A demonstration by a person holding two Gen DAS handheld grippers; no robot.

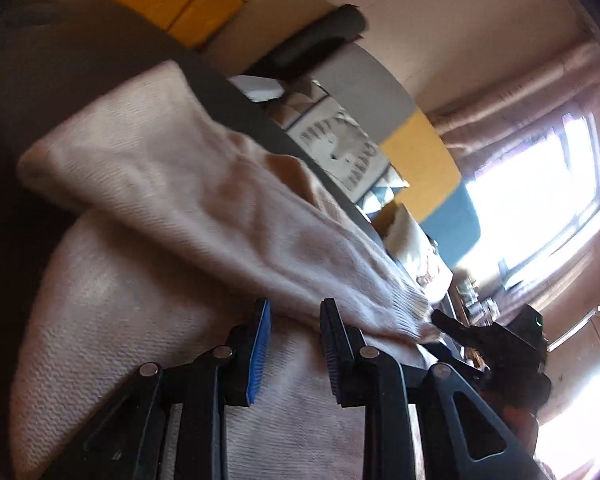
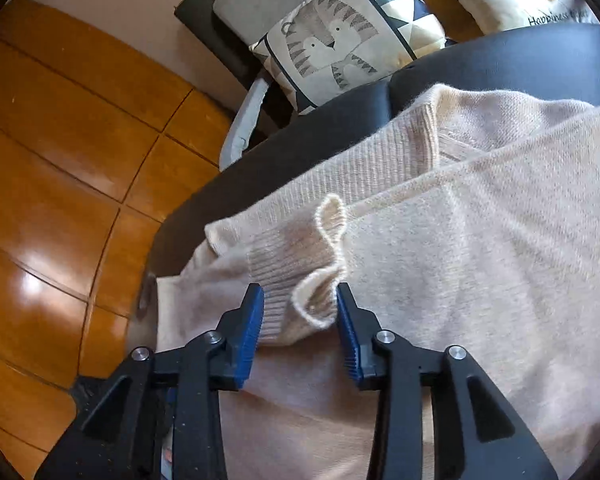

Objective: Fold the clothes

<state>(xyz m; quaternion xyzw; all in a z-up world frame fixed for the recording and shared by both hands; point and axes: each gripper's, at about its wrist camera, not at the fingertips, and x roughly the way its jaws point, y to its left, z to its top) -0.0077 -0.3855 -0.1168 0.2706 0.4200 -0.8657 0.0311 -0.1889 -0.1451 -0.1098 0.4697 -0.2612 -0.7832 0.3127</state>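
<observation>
While sweater cuff (image 2: 296,276) lies between spread right jaws, left jaws gape above sweater (image 1: 120,300).

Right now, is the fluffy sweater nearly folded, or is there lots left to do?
About partway, I'd guess. Done: one sleeve already lies folded across the cream sweater on the dark seat. In hand: the right gripper stands open around the ribbed cuff, pads not pressing it; the left gripper is open over the knit. Left: the body still looks spread out, not folded up.
</observation>
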